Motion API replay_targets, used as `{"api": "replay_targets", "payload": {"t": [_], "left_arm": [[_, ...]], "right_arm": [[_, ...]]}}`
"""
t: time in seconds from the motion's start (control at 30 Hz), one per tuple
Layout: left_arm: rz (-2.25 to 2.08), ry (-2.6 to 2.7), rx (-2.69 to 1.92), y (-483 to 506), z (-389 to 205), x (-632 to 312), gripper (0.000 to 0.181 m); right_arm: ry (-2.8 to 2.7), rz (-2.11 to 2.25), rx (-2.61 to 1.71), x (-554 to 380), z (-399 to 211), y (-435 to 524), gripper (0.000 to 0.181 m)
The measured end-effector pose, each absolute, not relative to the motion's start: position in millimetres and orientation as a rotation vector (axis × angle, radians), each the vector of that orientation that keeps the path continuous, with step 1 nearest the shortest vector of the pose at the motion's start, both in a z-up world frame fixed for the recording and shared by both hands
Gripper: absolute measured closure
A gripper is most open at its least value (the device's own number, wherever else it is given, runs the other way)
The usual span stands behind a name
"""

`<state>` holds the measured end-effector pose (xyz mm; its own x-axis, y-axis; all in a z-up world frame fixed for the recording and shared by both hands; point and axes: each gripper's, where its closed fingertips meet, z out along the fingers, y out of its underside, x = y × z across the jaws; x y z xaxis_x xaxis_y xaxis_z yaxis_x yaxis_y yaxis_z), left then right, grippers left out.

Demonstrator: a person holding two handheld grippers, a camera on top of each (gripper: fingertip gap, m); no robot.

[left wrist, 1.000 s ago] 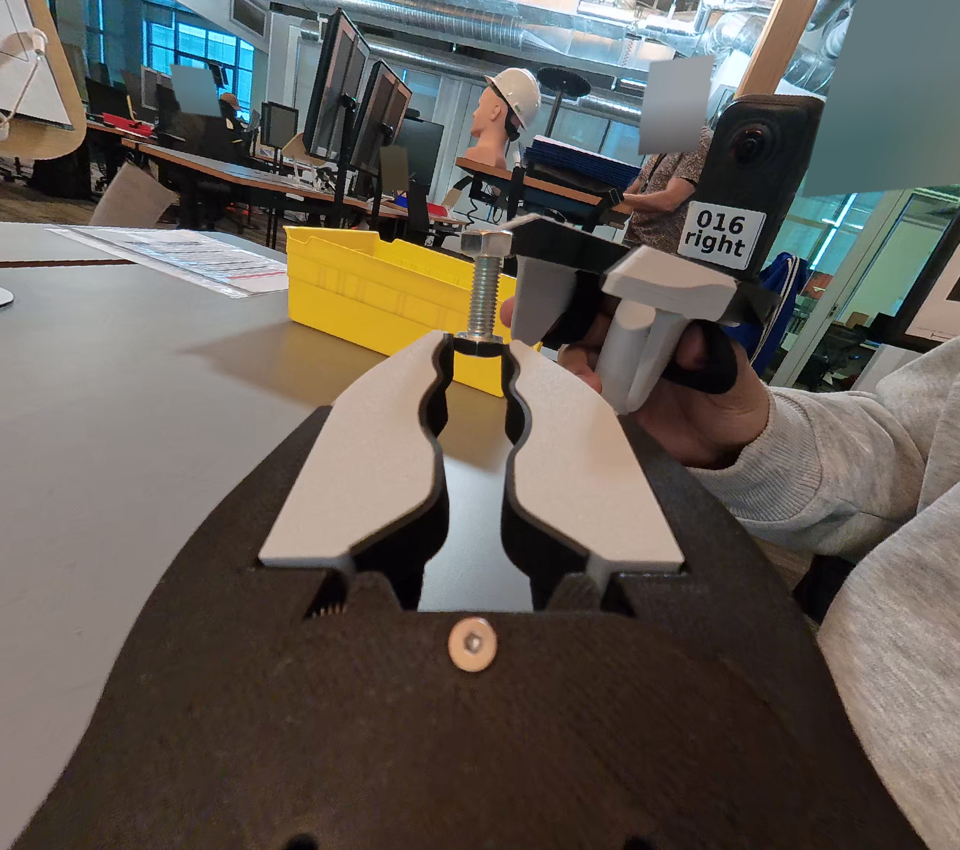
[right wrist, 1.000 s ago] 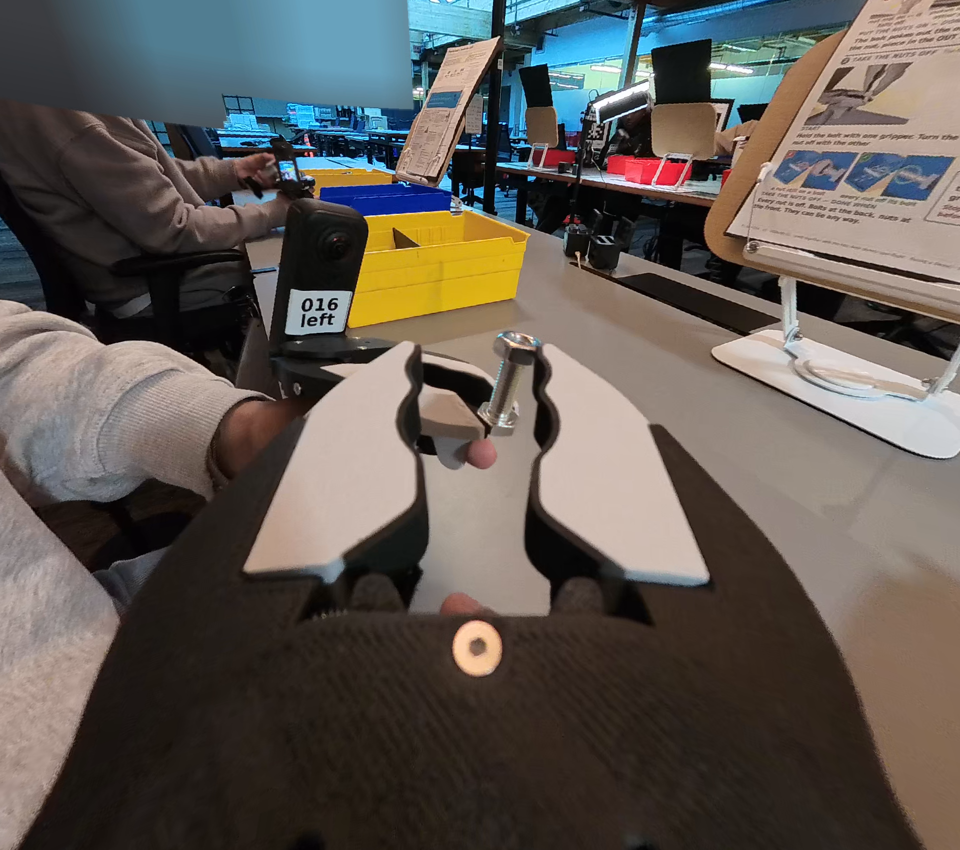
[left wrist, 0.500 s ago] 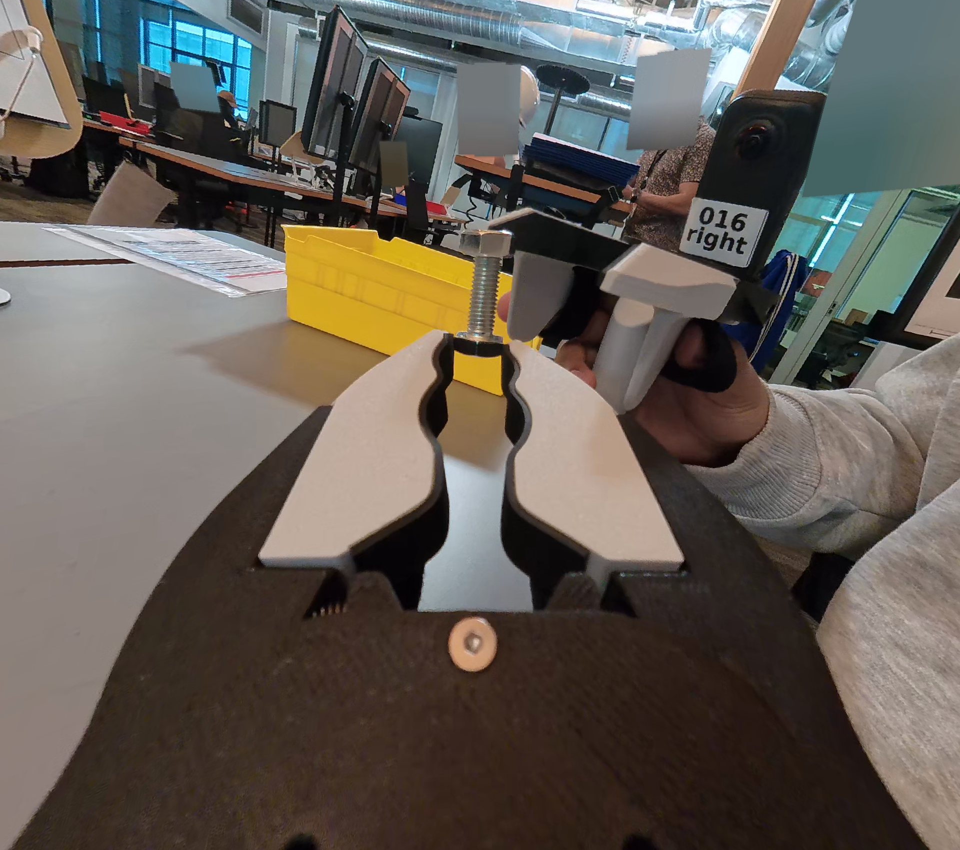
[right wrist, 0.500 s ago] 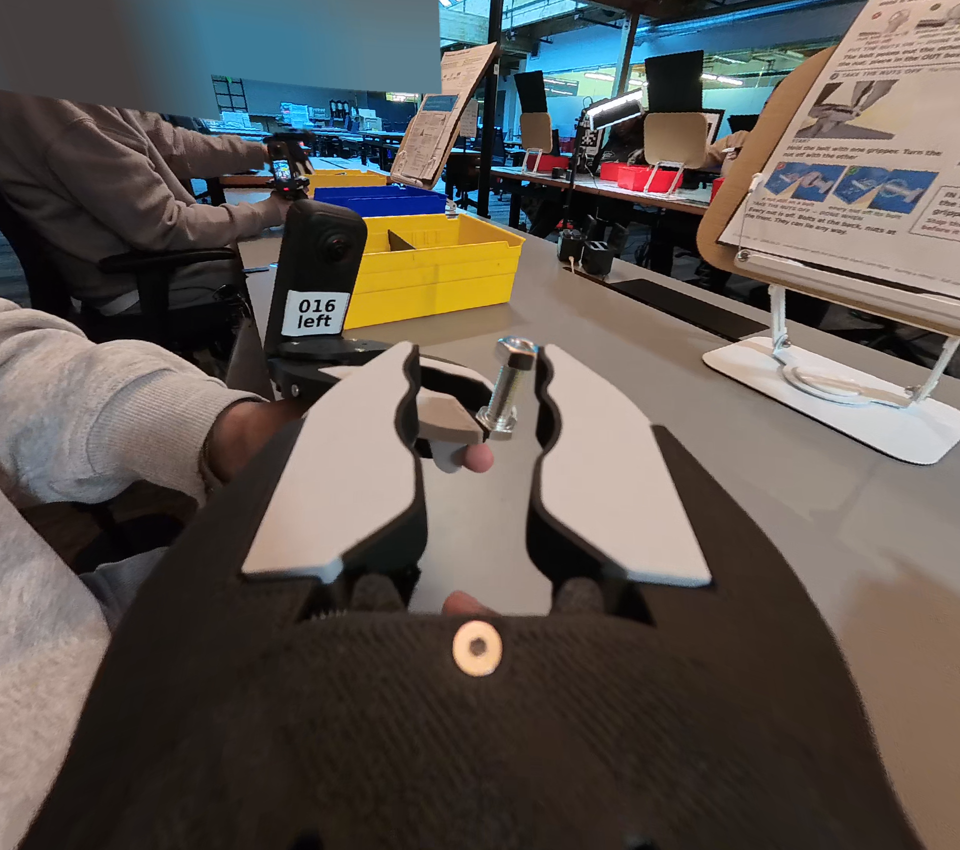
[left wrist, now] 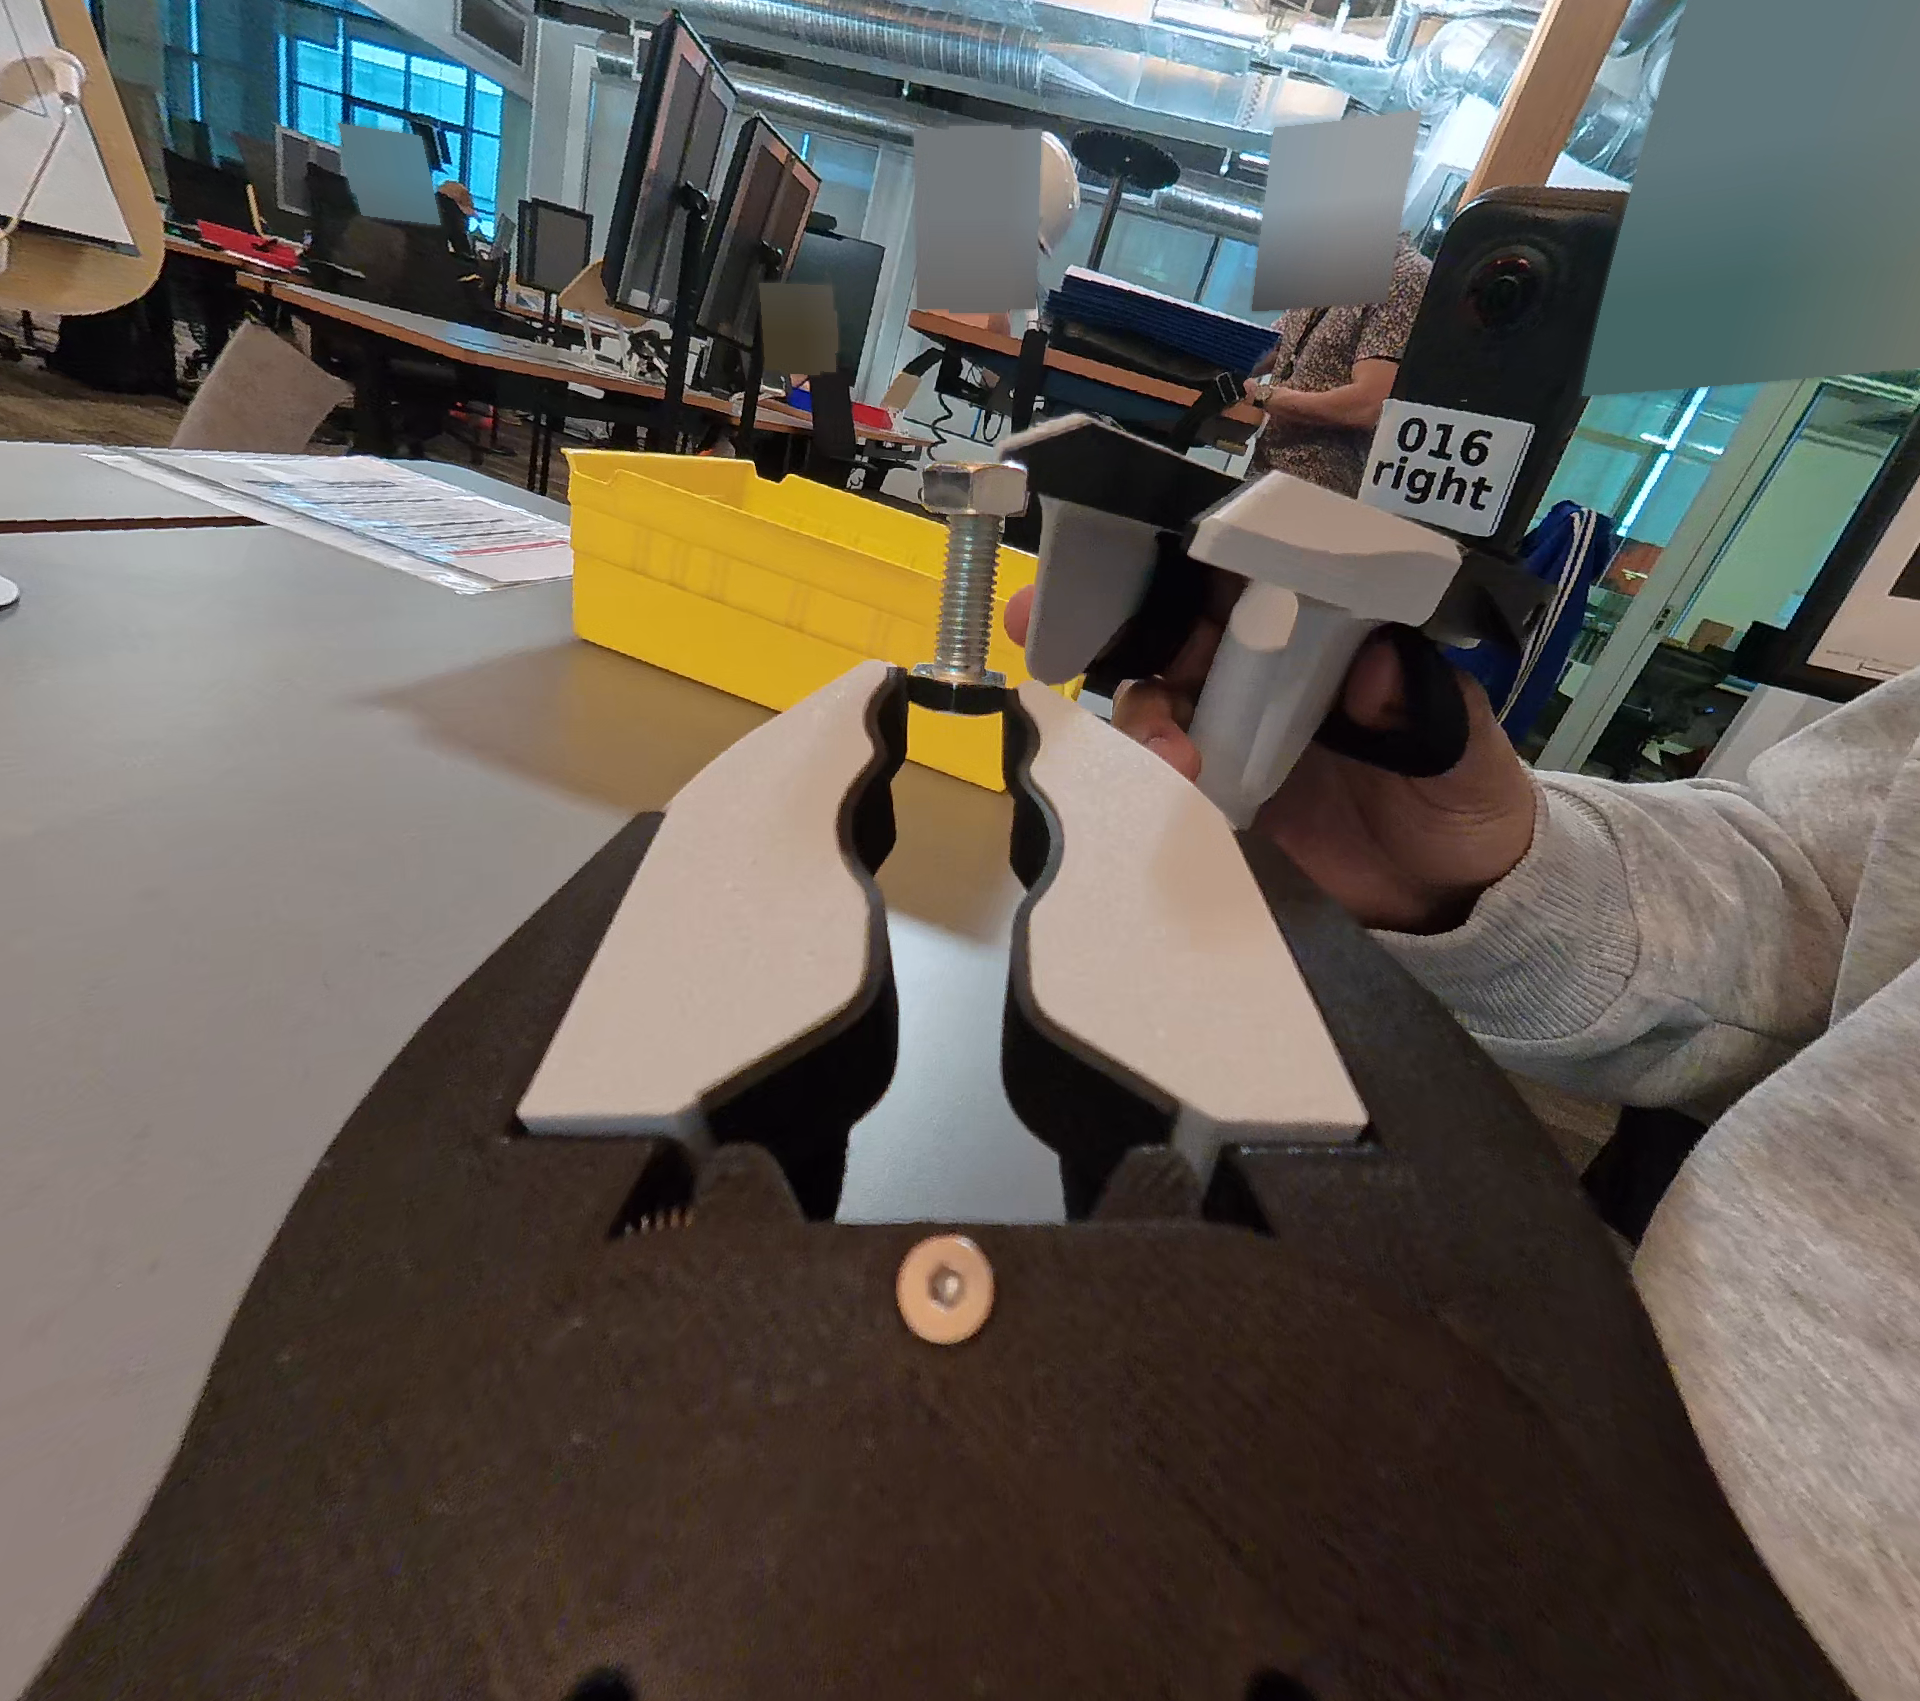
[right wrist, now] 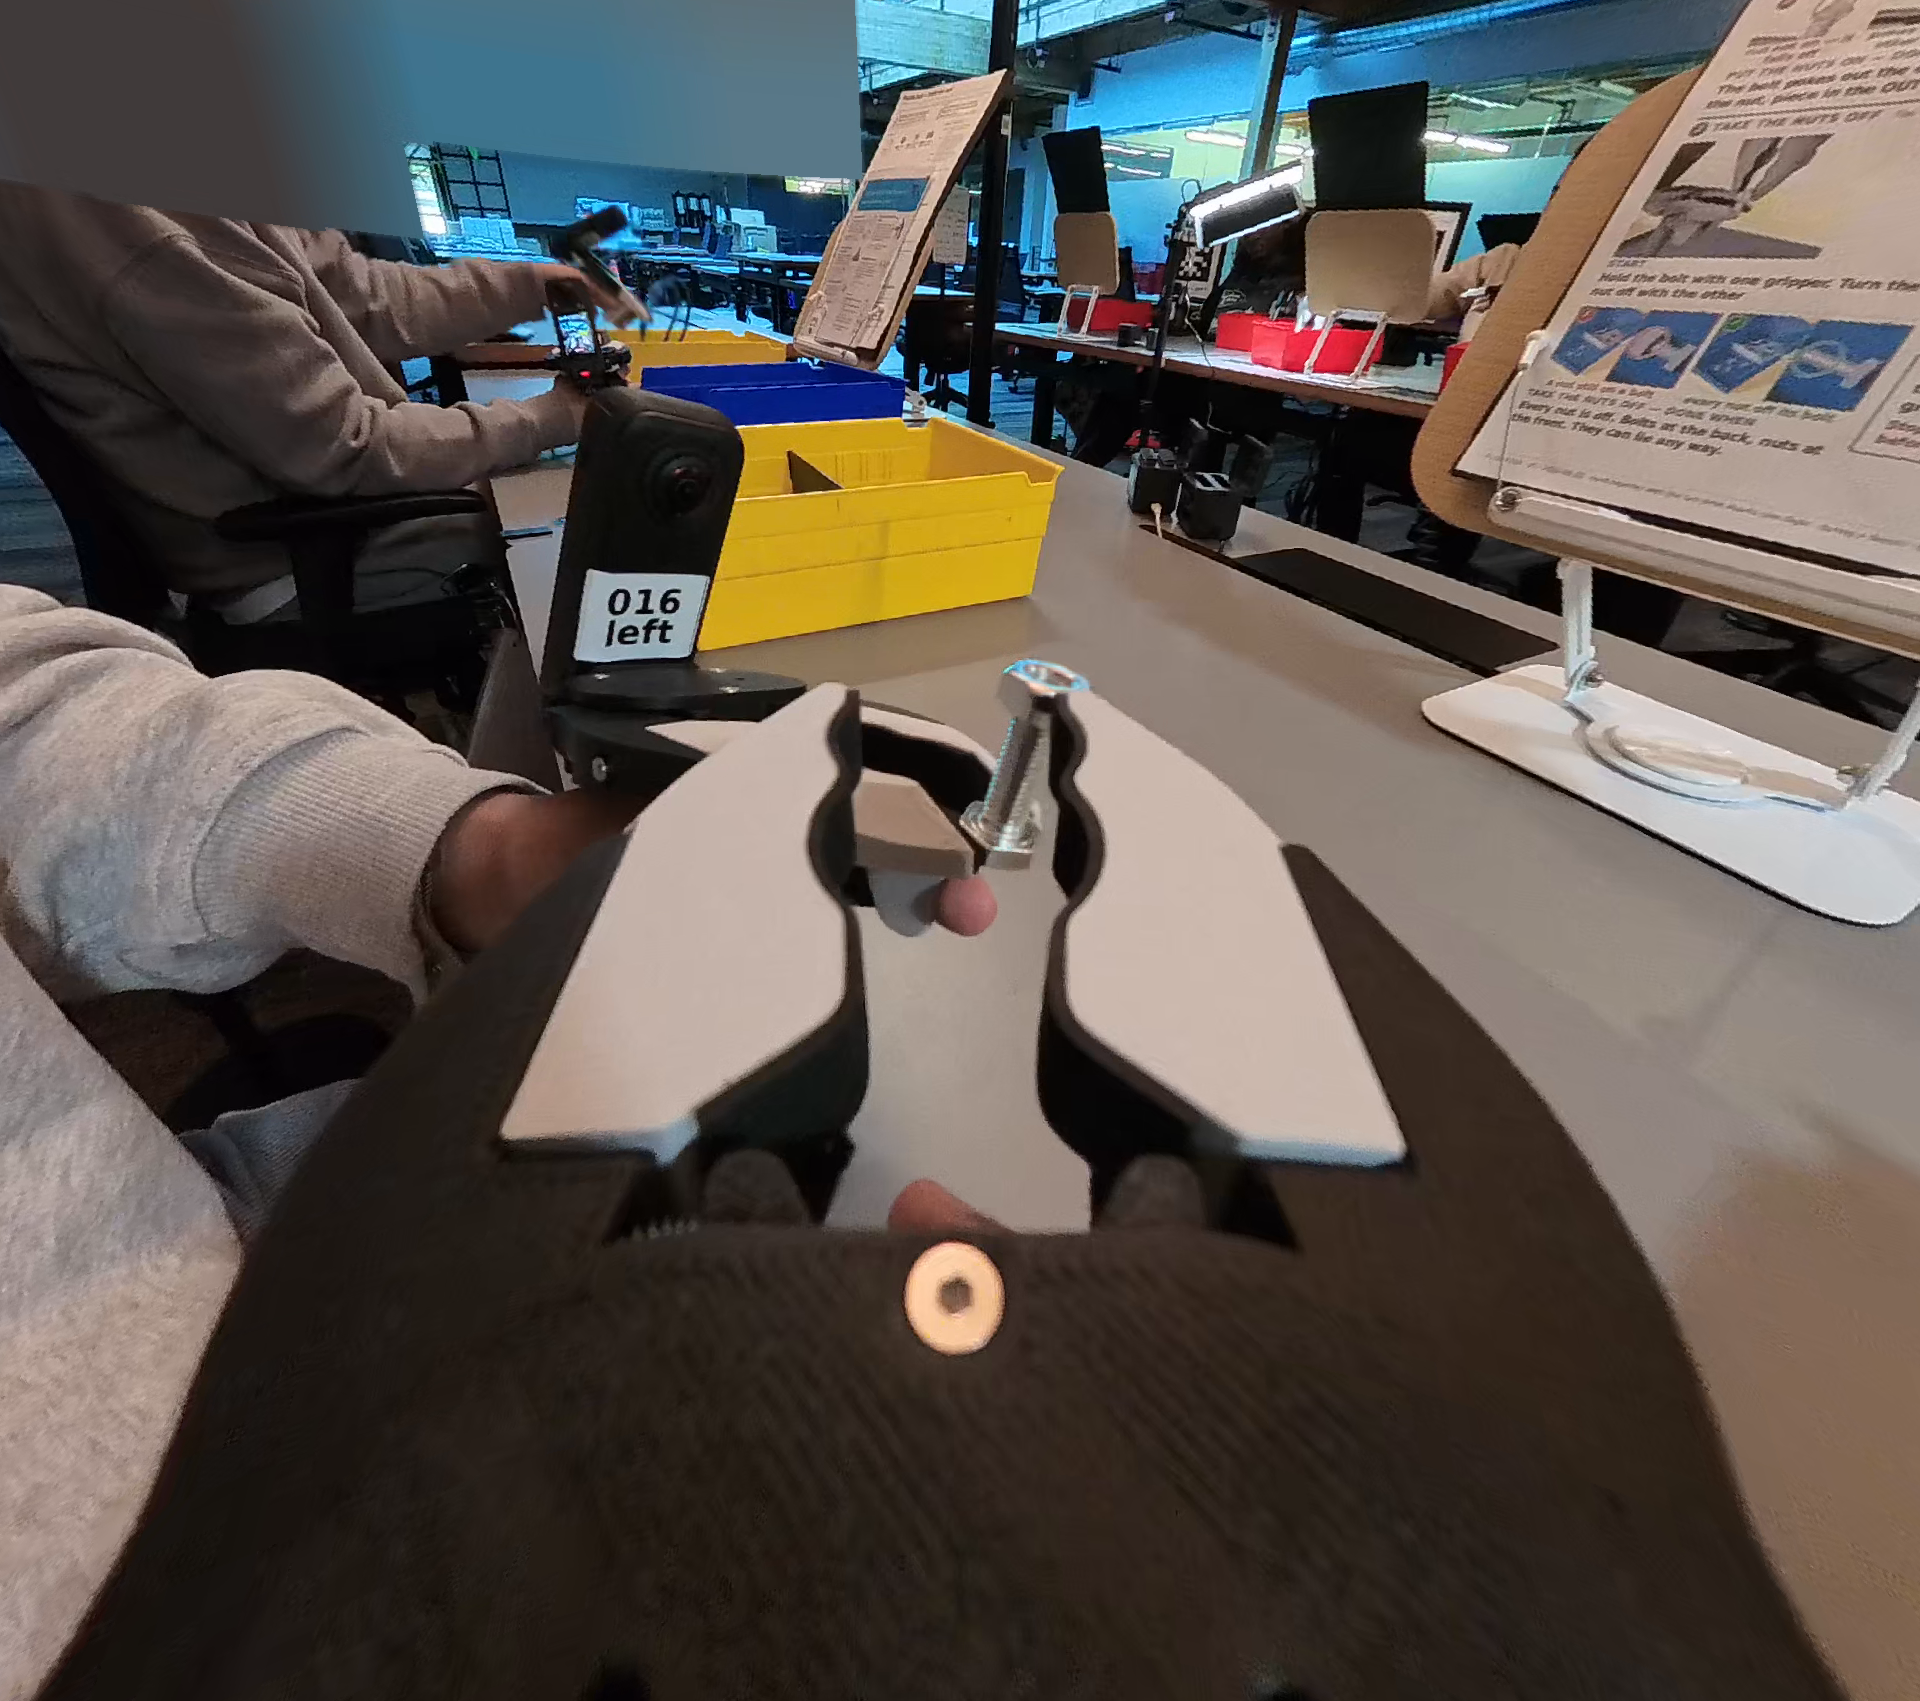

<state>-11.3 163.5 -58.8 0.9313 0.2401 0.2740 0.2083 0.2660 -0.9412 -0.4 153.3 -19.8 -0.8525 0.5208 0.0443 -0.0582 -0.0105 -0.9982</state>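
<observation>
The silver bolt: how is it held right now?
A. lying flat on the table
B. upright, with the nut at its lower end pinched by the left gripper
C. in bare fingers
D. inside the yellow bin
B: the bolt stands head-up with its nut clamped between the left gripper tips.

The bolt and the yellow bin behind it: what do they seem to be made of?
The bolt looks like bright plated steel: silvery, shiny, with cut threads and a hex head. The yellow bin looks like moulded plastic: an even glossy colour with ribbed walls. Both are judged by look only.
</observation>
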Motion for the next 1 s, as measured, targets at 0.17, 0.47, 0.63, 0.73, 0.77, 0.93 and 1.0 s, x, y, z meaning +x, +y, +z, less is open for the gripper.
{"api": "replay_targets", "payload": {"t": [0.17,0.47,0.63,0.73,0.77,0.93,1.0], "left_arm": [[0.02,-0.399,-1.315,164.2,-59.2,-10.7,0.162],[0.019,-0.403,-1.312,163.5,-58.8,-11.3,0.162],[0.014,-0.395,-1.319,165.2,-59.5,-9.6,0.162],[-0.001,-0.391,-1.327,166.7,-60.7,-8.1,0.162],[-0.002,-0.388,-1.328,167.2,-60.9,-7.5,0.162],[-0.007,-0.37,-1.337,169.0,-60.9,-4.3,0.162],[-0.011,-0.366,-1.337,169.3,-60.7,-3.6,0.162]], "right_arm": [[-1.86,1.901,-0.495,-3.9,-20.9,153.7,0.135],[-1.871,1.913,-0.472,0.0,-20.1,152.7,0.148],[-1.836,1.913,-0.498,-3.9,-17.5,157.6,0.145],[-1.832,1.894,-0.513,-6.8,-18.3,159.4,0.14],[-1.833,1.894,-0.515,-7.1,-18.4,159.7,0.14],[-1.842,1.951,-0.556,-8.8,-18.2,162.6,0.145],[-1.849,1.994,-0.591,-9.9,-18.5,164.2,0.147]]}}
